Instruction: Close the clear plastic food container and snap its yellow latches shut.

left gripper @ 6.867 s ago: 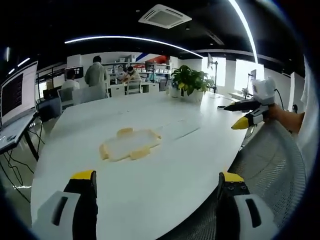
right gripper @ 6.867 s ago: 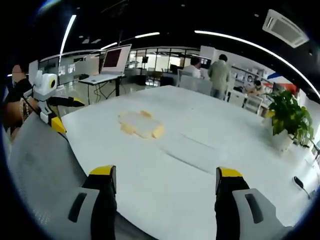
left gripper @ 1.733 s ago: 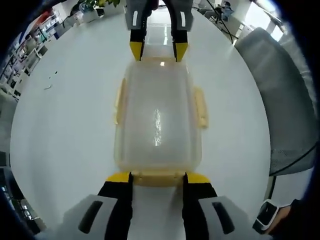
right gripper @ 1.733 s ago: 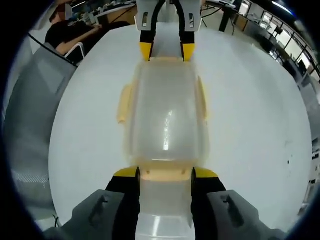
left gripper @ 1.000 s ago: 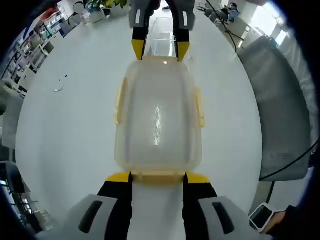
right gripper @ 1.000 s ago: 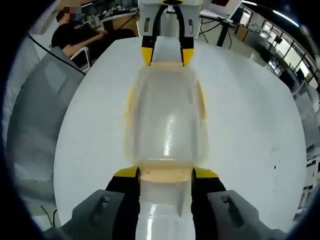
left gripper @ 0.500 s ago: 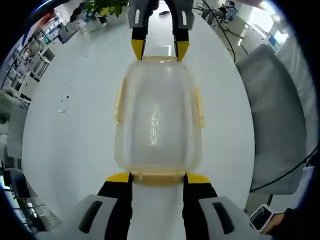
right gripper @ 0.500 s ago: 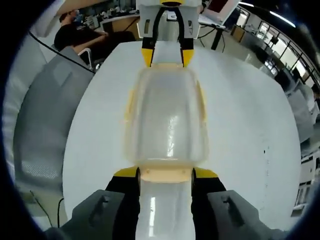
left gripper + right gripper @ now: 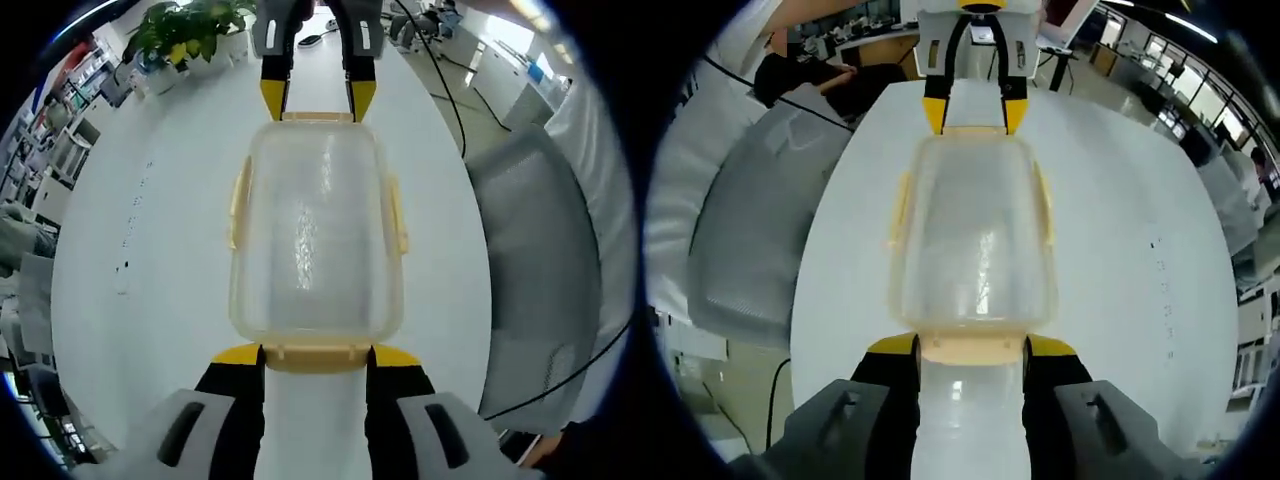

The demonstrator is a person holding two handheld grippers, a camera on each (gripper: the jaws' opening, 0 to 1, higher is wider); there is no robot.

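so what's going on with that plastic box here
A person holds a clear plastic container between two handheld grippers, one at each short end. The left gripper straddles the near yellow end latch, and the right gripper meets the far one. The lid is on, over a white table; the side latches still stick out.

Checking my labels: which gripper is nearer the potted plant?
Right. The right gripper holds the container end toward the potted plant; the left gripper holds the opposite end.

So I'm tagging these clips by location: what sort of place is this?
Most likely an open-plan office: a large white table, a grey mesh office chair beside it, a potted plant, and desks with people seated in the background.
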